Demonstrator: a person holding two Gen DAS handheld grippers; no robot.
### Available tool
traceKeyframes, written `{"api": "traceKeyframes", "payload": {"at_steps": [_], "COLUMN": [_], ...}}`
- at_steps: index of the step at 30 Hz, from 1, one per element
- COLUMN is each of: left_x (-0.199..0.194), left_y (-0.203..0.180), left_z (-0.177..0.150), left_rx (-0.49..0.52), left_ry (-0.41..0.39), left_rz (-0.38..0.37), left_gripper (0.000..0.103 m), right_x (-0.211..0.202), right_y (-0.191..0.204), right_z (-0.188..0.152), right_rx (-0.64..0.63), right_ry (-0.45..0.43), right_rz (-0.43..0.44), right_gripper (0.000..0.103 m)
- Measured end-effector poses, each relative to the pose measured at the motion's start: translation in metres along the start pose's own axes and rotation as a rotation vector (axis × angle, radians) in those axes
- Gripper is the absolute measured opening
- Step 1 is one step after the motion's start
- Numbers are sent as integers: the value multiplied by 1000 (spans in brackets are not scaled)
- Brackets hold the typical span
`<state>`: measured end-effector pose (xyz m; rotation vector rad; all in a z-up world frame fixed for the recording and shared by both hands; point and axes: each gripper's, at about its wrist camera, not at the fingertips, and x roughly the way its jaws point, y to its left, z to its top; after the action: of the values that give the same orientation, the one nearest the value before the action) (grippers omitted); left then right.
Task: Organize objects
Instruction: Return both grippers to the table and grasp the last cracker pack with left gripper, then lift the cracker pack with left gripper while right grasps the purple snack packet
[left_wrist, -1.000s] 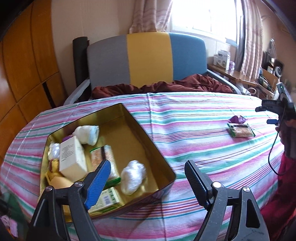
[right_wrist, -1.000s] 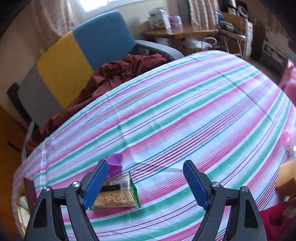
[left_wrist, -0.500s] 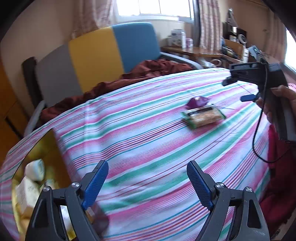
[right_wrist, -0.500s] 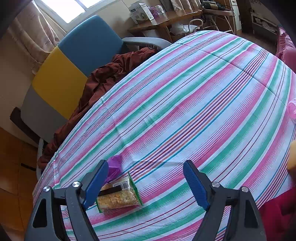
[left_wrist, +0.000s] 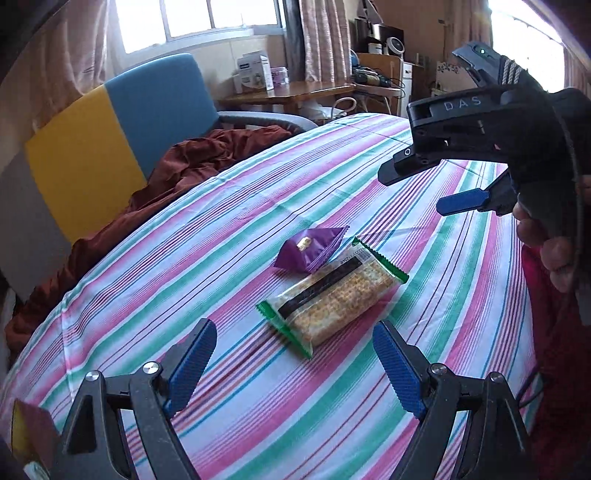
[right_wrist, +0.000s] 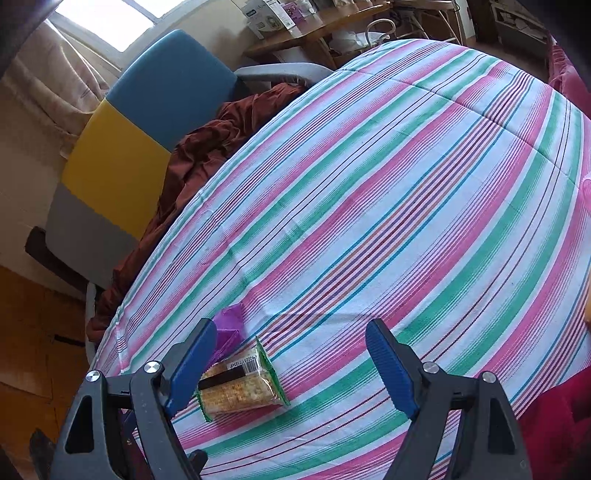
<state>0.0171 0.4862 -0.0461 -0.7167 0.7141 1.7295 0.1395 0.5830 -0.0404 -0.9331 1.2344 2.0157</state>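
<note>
Striped cloth covers the tabletop (left_wrist: 229, 229); a cracker pack (left_wrist: 332, 295) lies just beyond the spread left tongs (left_wrist: 295, 365), touching a purple sachet (left_wrist: 310, 247). Right tongs (right_wrist: 291, 365) spread too. Pack probably light, crinkly, brittle: grip across its middle.

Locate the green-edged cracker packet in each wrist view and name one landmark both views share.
Left wrist view: the cracker packet lies just below centre on the striped tablecloth, ahead of the open left gripper.
Right wrist view: it sits low and left, beside the left finger of the open right gripper.
Shared landmark: the purple sachet touching the packet's far end.
</note>
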Motion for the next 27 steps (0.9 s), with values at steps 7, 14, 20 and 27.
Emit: {"api": "traceKeyframes", "payload": {"at_steps": [7, 14, 20, 27], "left_x": [37, 68, 60, 12], "left_y": [-18, -18, -15, -18], "left_z": [17, 21, 11, -46], "left_rx": [180, 156, -2, -122], "left_ry": [38, 109, 86, 59], "left_rz": [-45, -119, -119, -86], "left_gripper": [87, 86, 48, 46], "right_x": [3, 3, 3, 5], "right_y": [-1, 2, 7, 4], "right_z": [1, 4, 6, 6], "right_rx": [25, 37, 28, 26], "right_ry": [34, 45, 43, 47], "right_rz": [13, 0, -24, -51], "right_gripper": [84, 84, 84, 84]}}
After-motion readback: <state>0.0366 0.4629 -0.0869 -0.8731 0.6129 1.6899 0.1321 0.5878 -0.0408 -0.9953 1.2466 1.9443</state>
